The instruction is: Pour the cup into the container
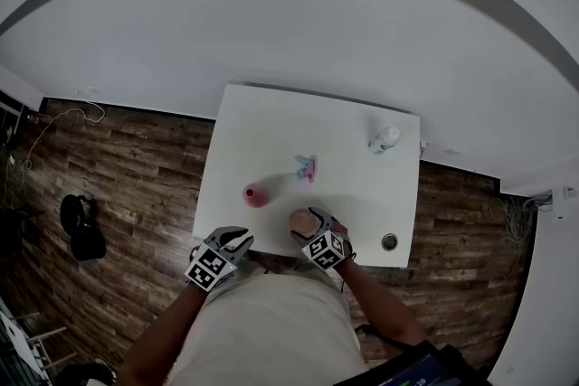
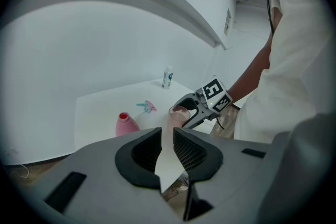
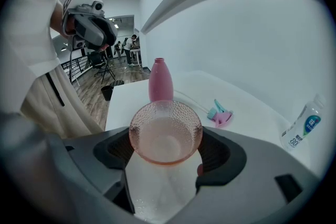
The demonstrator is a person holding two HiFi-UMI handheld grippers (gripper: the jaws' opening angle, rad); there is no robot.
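A pink dimpled glass cup (image 1: 301, 220) (image 3: 165, 128) stands upright near the front edge of the white table (image 1: 271, 131). My right gripper (image 1: 308, 228) (image 3: 166, 148) is shut on it, one pad on each side. I cannot tell what the cup holds. The pink bottle-shaped container (image 1: 256, 194) (image 3: 160, 81), its neck uncapped, stands just left of and beyond the cup. My left gripper (image 1: 237, 238) (image 2: 167, 139) hovers off the table's front left corner, its jaws a narrow gap apart with nothing between them. The left gripper view also shows the cup (image 2: 179, 114) and the container (image 2: 126, 124).
A pink and teal spray head (image 1: 306, 167) (image 3: 219, 113) lies mid-table behind the cup. A small white bottle (image 1: 384, 139) (image 3: 304, 126) stands at the far right corner. A round cable hole (image 1: 389, 241) is at the front right. Wooden floor surrounds the table.
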